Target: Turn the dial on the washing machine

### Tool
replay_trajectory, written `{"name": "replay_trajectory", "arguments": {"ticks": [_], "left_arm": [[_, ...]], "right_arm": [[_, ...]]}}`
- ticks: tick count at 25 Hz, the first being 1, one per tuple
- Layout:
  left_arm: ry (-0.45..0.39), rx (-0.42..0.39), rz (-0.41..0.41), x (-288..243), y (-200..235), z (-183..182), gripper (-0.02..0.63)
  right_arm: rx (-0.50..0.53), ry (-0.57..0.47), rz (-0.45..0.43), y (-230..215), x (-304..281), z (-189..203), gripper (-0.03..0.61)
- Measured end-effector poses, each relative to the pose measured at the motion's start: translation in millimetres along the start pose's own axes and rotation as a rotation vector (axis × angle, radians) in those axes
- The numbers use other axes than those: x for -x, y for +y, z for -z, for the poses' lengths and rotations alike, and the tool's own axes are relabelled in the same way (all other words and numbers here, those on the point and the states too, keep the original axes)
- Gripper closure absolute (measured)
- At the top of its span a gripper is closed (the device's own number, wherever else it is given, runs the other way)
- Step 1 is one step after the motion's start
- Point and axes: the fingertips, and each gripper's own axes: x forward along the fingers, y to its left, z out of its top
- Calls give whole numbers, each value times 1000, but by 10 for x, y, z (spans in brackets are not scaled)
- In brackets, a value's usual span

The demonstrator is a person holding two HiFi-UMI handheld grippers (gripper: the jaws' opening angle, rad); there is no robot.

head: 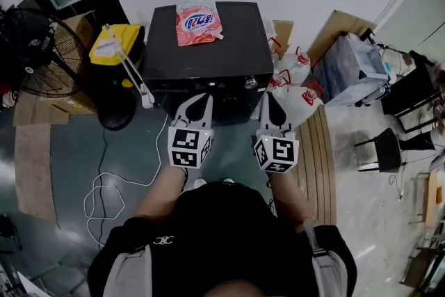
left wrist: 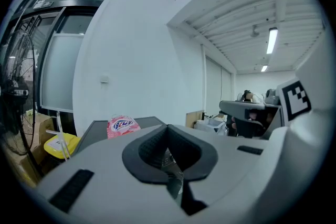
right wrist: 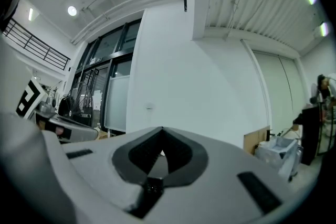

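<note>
The black washing machine (head: pixel 208 45) stands against the white wall, with a pink detergent bag (head: pixel 198 22) lying on its lid. Its round silver dial (head: pixel 250 83) sits on the front panel at the right. My left gripper (head: pixel 206 98) is held just before the panel, left of the dial, jaws together and empty. My right gripper (head: pixel 270 98) hovers just right of and below the dial, apart from it, shut on nothing. In the left gripper view the closed tips (left wrist: pixel 168 127) point over the lid (left wrist: pixel 94 131) towards the bag (left wrist: pixel 122 126). The right gripper view shows closed tips (right wrist: pixel 161 129) facing the bare wall.
A yellow container (head: pixel 115 44) and a black fan (head: pixel 31 52) stand left of the machine. A white cable (head: pixel 104 184) loops on the floor. Printed bags (head: pixel 299 80), cardboard (head: pixel 341 28) and a black chair (head: pixel 386 149) crowd the right side.
</note>
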Motion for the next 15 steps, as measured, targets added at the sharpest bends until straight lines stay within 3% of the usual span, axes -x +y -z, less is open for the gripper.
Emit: {"name": "replay_trajectory", "arguments": {"ticks": [15], "left_arm": [[-7, -9, -23, 147, 185, -43, 618]], "right_arm": [[-50, 1, -26, 213, -90, 30, 580]]}}
